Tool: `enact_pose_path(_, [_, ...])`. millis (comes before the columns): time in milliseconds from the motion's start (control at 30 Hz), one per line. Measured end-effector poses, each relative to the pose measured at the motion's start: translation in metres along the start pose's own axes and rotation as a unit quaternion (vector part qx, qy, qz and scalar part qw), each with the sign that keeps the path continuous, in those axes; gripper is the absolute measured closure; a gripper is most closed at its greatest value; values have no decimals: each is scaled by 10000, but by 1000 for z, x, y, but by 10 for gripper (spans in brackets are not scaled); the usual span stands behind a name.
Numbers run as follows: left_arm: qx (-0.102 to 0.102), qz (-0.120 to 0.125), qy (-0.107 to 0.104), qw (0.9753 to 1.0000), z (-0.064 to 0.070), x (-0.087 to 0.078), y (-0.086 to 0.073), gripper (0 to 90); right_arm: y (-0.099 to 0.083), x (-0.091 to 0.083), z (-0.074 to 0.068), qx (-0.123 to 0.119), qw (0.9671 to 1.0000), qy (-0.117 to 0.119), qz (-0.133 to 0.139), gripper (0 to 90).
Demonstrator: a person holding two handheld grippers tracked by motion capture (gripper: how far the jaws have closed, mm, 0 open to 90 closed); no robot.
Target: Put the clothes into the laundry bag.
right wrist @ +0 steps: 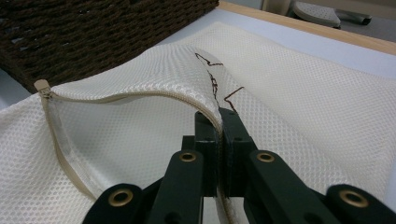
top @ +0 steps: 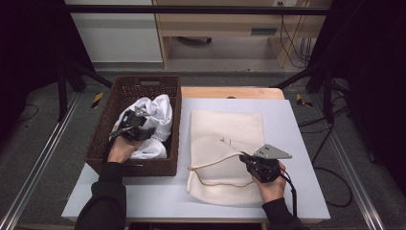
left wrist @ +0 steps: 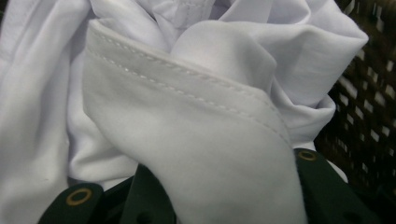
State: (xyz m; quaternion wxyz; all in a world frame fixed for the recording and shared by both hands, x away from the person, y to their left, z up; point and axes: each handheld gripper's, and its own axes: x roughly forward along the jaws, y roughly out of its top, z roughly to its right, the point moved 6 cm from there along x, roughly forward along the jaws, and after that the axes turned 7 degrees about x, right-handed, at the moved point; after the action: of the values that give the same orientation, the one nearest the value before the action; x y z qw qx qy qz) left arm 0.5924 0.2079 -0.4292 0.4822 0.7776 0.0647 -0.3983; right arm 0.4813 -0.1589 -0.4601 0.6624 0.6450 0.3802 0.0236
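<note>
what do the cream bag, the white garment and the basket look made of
Cream bag: fine synthetic-looking mesh, tiny holes, zip edge. White garment: soft matte fabric, probably cotton or a blend, with stitched hem. Basket: dark brown woven strands, rattan or plastic, hard to tell.

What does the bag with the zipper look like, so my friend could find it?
Start at the grey table and find the dark brown woven basket on its left side. Right beside the basket lies a flat cream mesh bag. Unlike the crumpled white cloth in the basket, it has tiny holes and an open zipper edge, which the right gripper pinches up.
</note>
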Motion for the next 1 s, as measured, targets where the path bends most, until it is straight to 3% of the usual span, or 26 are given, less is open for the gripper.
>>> enact_pose_path(67, [-183,389,122,9990,-6,-10,4,649,0,0,0,-6,10000,-1,-1,871])
enact_pose_path(133, [-333,801,317,9957,-12,-21,9,654,0,1,0,-9,10000,2,-5,871])
enact_pose_path(300, [-360,1372,629,9879,-17,-41,20,666,0,1,0,-8,10000,-2,10,871])
enact_pose_path(433, [-517,1925,692,9775,-21,-66,35,667,0,0,0,-5,10000,0,9,871])
enact_pose_path(533, [-522,2202,766,9710,-23,-83,46,668,0,0,0,-3,10000,5,17,871])
enact_pose_path(633, [-501,2522,845,9627,-24,-103,60,668,0,0,0,-7,10000,4,17,871])
enact_pose_path(667, [-483,2582,857,9611,-23,-107,63,668,0,0,0,-13,10000,0,16,871])
enact_pose_path(833, [-396,3007,918,9485,-16,-140,82,667,0,0,0,-21,10000,1,24,871])
enact_pose_path(1000, [-282,3258,930,9404,-1,-169,99,666,0,0,0,-22,10000,-6,26,871])
